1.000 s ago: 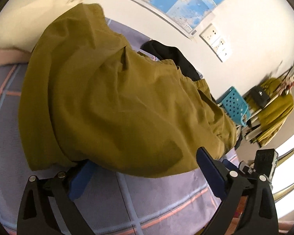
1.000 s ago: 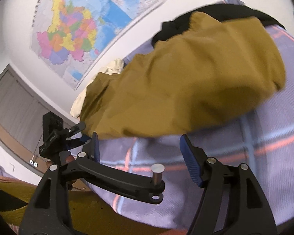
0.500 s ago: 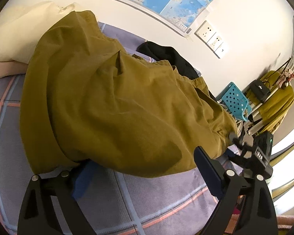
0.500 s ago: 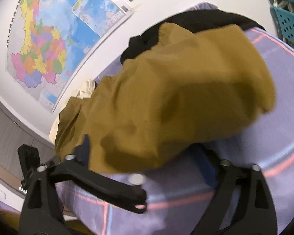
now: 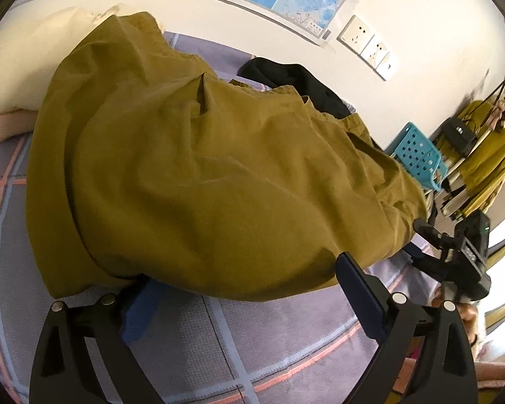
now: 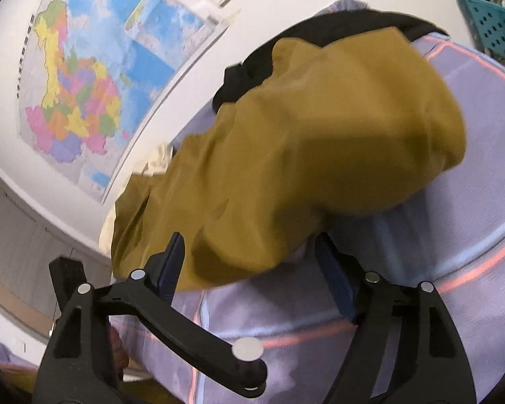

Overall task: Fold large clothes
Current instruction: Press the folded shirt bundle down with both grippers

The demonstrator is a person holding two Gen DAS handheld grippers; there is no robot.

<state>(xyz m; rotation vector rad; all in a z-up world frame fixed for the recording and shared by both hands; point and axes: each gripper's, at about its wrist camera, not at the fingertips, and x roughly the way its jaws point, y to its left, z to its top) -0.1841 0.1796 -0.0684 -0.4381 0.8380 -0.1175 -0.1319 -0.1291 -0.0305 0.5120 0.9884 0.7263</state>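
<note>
A large mustard-yellow garment (image 5: 202, 175) lies folded over on a lilac checked bed sheet (image 5: 252, 346). My left gripper (image 5: 249, 282) is open at the garment's near edge; its left finger (image 5: 141, 309) is tucked under the cloth, its right finger (image 5: 360, 293) beside it. My right gripper (image 6: 252, 262) is open around the garment's (image 6: 303, 155) near edge, with cloth lying between the fingers. The right gripper also shows in the left wrist view (image 5: 454, 256), at the garment's right end.
A black garment (image 5: 296, 80) lies behind the yellow one by the wall. A cream pillow (image 5: 20, 77) lies at the left. A teal basket (image 5: 417, 155) and a clothes rack with a yellow garment (image 5: 488, 155) stand beyond the bed. A map (image 6: 94, 77) hangs on the wall.
My right gripper has moved in onto the garment's edge, so cloth now sits between its fingers. My left gripper has crept slightly forward under the edge. Both stay open.
</note>
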